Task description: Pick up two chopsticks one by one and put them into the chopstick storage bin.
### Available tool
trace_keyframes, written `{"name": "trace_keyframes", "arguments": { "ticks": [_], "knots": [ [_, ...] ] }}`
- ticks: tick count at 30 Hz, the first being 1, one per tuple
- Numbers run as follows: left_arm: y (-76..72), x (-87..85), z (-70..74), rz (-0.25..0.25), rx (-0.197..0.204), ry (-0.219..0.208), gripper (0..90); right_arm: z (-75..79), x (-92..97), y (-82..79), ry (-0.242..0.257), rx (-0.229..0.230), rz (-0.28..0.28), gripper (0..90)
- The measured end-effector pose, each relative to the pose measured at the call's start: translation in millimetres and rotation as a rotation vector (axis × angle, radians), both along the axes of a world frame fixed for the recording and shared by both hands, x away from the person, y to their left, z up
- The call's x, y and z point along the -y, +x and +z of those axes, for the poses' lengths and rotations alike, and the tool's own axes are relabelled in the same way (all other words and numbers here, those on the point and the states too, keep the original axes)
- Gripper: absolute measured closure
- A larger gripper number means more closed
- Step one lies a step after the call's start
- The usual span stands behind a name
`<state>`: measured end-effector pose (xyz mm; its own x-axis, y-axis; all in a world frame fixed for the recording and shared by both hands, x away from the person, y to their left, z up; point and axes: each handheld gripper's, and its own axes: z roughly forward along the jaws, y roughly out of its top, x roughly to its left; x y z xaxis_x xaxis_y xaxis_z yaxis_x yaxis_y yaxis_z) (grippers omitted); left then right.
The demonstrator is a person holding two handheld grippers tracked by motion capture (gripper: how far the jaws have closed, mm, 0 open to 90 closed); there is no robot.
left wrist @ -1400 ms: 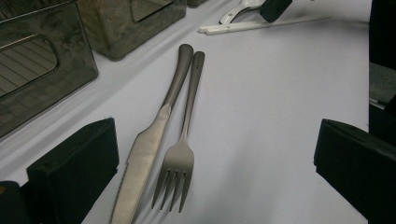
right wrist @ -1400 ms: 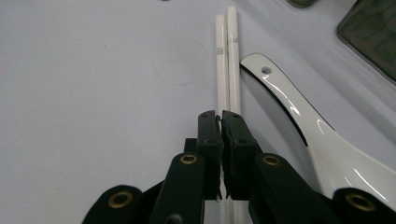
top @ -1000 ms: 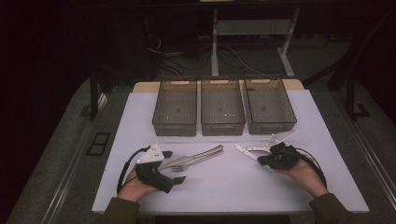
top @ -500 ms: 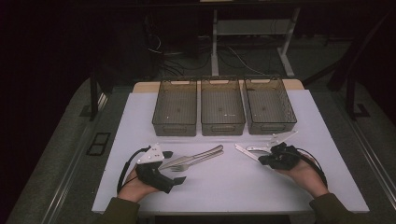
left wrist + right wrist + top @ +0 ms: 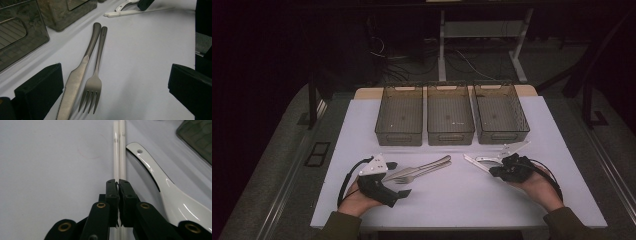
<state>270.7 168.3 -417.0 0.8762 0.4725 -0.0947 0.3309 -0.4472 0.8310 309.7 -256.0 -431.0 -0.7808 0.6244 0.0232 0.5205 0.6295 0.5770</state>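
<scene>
With the right tool [image 5: 117,182] pinched nearly closed over the white chopsticks [image 5: 119,150] lying ahead of it, beside the spoon [image 5: 160,187], I would grip both sticks squarely; the left tool [image 5: 115,82] gapes wide around the fork [image 5: 93,85].

The right gripper [image 5: 117,185] sits low over the pale surface [image 5: 50,170], its black fingers [image 5: 111,192] pressed together above a pair of white chopsticks [image 5: 119,150]. A glossy white spoon [image 5: 162,187] lies just beside them.
</scene>
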Motion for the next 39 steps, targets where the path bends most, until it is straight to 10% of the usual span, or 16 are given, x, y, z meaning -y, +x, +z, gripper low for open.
{"name": "trace_keyframes", "arguments": {
  "ticks": [26, 39],
  "knots": [
    [0.4, 1.3, -2.6, -0.012, -0.010, 0.012, 0.0, -4.4, -9.3, -3.3, -0.055, -0.020, 0.043, 82.0],
    [2.6, 2.3, -6.3, -0.014, -0.027, 0.006, 0.0, -7.5, -3.2, -4.3, 0.000, -0.021, 0.014, 84.1]
  ]
}}
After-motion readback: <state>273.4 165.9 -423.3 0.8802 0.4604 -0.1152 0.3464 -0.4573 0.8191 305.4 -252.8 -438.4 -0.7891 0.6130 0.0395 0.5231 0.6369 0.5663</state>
